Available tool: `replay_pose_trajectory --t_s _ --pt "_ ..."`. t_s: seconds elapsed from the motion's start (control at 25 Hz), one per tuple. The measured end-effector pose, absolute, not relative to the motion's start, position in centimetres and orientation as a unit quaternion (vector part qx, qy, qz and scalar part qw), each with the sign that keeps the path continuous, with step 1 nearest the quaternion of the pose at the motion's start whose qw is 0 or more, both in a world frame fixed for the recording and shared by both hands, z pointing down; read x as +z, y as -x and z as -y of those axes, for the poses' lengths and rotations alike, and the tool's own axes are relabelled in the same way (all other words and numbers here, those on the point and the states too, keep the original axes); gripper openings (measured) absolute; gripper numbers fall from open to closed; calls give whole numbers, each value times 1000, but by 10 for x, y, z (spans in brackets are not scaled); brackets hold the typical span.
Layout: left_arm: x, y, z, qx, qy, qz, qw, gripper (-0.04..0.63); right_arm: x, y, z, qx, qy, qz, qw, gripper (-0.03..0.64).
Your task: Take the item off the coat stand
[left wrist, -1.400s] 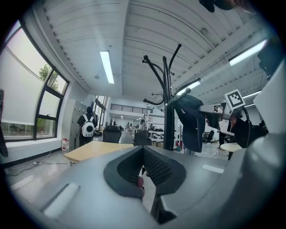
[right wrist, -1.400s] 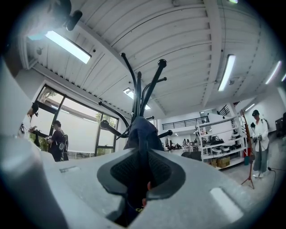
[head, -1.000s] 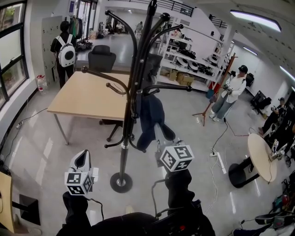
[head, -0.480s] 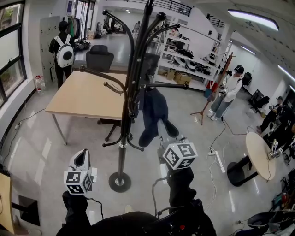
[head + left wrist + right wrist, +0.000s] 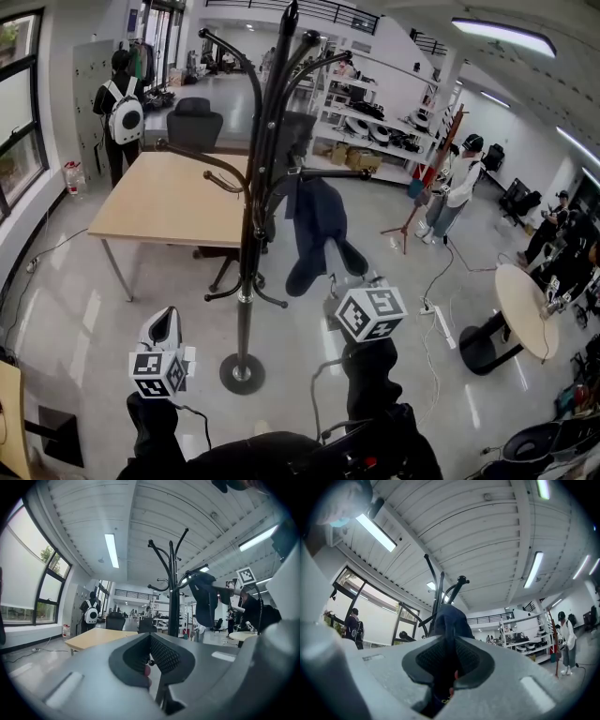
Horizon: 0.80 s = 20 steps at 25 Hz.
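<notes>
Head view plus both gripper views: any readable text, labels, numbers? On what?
No legible text in any view.
Marker cubes on left gripper and right gripper: black-and-white square patterns only, no letters.
Pale strip on right gripper's grey body: print too blurred.
Yellowish mark on dark navy jacket: too small.

This is a large open lab or workshop hall with some office furniture in it. White shelving racks (image 5: pixel 375 117) loaded with gear stand at 1 o'clock, and grey lockers (image 5: pixel 92 70) at 10 o'clock. A wooden desk (image 5: pixel 169 202) and an office chair (image 5: pixel 195 125) sit at 11 o'clock, a round table (image 5: pixel 523 314) at 3 o'clock. A power strip (image 5: pixel 434 309) lies on the glossy floor (image 5: pixel 66 300). Strip lights (image 5: pixel 502 36) and a mezzanine railing (image 5: pixel 319 11) run overhead.
</notes>
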<state>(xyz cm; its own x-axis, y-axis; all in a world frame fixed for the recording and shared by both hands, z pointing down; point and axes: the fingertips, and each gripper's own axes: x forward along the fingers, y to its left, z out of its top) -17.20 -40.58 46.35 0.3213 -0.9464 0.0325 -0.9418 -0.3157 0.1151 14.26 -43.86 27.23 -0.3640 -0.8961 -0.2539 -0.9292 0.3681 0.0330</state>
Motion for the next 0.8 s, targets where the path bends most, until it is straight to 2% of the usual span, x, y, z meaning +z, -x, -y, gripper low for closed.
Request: replay_pose_trajectory --t_s 0.8 --pt "464 152 395 -19 -825 563 57 3 250 -175 408 107 583 -797 112 46"
